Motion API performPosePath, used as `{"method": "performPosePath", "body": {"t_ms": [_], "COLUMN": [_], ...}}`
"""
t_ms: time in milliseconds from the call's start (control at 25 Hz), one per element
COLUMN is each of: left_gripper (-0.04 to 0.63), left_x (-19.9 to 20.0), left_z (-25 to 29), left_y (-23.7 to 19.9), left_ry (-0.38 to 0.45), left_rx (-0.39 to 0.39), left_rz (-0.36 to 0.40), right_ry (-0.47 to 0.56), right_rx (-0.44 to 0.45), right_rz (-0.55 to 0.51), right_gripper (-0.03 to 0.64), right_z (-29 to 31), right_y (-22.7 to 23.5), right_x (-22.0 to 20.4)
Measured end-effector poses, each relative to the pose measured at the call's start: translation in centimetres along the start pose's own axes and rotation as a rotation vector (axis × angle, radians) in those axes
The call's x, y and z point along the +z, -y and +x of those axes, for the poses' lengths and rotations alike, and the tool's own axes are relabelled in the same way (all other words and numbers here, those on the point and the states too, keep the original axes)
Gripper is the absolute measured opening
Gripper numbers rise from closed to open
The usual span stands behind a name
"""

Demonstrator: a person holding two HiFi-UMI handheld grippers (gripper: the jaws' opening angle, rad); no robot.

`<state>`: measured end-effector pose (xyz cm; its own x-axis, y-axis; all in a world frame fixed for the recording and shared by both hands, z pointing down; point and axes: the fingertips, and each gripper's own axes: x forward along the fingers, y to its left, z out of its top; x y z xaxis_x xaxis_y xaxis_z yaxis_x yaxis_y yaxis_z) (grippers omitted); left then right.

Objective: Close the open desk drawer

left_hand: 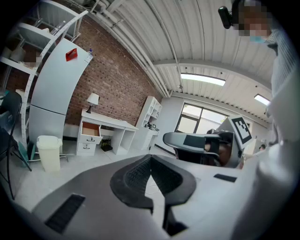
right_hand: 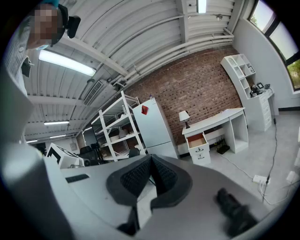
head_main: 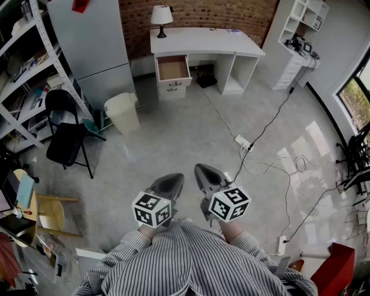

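**Fingers (left_hand: 131, 176) shut on nothing; drawer (head_main: 172, 68) open at the far wall**

Both pairs of fingers are pressed together at the tips with nothing between them. The left gripper (head_main: 173, 180) and right gripper (head_main: 202, 171) are held side by side, close to the striped shirt (head_main: 196, 260); that looks like a carrying pose, since nothing needs gripping at this range. The drawer stands pulled out toward the near side, wooden inside showing, under the left end of the white tabletop (head_main: 202, 41), below the lamp (head_main: 162, 17) by the far brick wall (head_main: 196, 14). Floor (head_main: 185, 133) lies between, with a power strip (head_main: 243, 141) at the right; I judge the 2 closed tips would suit pushing the drawer front.
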<state>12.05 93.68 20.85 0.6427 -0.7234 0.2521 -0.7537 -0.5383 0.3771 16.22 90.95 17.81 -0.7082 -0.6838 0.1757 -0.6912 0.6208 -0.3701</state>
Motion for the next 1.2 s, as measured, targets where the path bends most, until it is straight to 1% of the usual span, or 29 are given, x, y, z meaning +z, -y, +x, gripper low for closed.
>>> {"method": "performPosePath", "body": {"t_ms": [160,320,440,520,640,760,840,1040,1200], "left_gripper": [0.012,0.012,0.012,0.012,0.012,0.012,0.012,0.012,0.012], "left_x": [-0.4,-0.4,-0.6,-0.8,-0.9,-0.6,-0.6,-2.1,-3.3], "left_z": [0.4,0.9,1.3,1.5,2.2,2.9,3.1,3.7,4.1], "left_y": [-0.8,-0.6,-0.7,-0.8,-0.7,-0.2,0.1,0.2,1.1], "left_ry": [-0.013,-0.009,-0.010,-0.023,-0.041,-0.027,-0.018,-0.014,-0.024], "left_rx": [0.032,0.034,0.044,0.061,0.089,0.067,0.060,0.113,0.111], "left_rz": [-0.013,-0.015,-0.018,-0.004,0.042,0.047,0.038,-0.049,-0.069], "right_ry": [-0.014,-0.014,-0.015,-0.013,0.002,-0.025,-0.042,-0.058,-0.088], "right_rx": [-0.013,-0.056,-0.065,-0.062,-0.049,-0.036,-0.024,-0.004,0.011], "right_rz": [-0.003,-0.018,-0.025,-0.032,-0.014,-0.010,-0.017,0.006,0.011], "right_gripper": [0.015,0.015,0.015,0.015,0.017,0.017,0.017,0.017,0.017], "right_z": [0.1,-0.4,-0.6,-0.6,-0.6,-0.7,-0.9,-2.2,-2.4], "right_y": [0.6,1.7,2.1,2.2,2.5,3.0,3.3,4.7,5.1], "right_x": [-0.6,-0.6,-0.6,-0.6,-0.7,-1.2,-1.4,-1.8,-2.8]}}
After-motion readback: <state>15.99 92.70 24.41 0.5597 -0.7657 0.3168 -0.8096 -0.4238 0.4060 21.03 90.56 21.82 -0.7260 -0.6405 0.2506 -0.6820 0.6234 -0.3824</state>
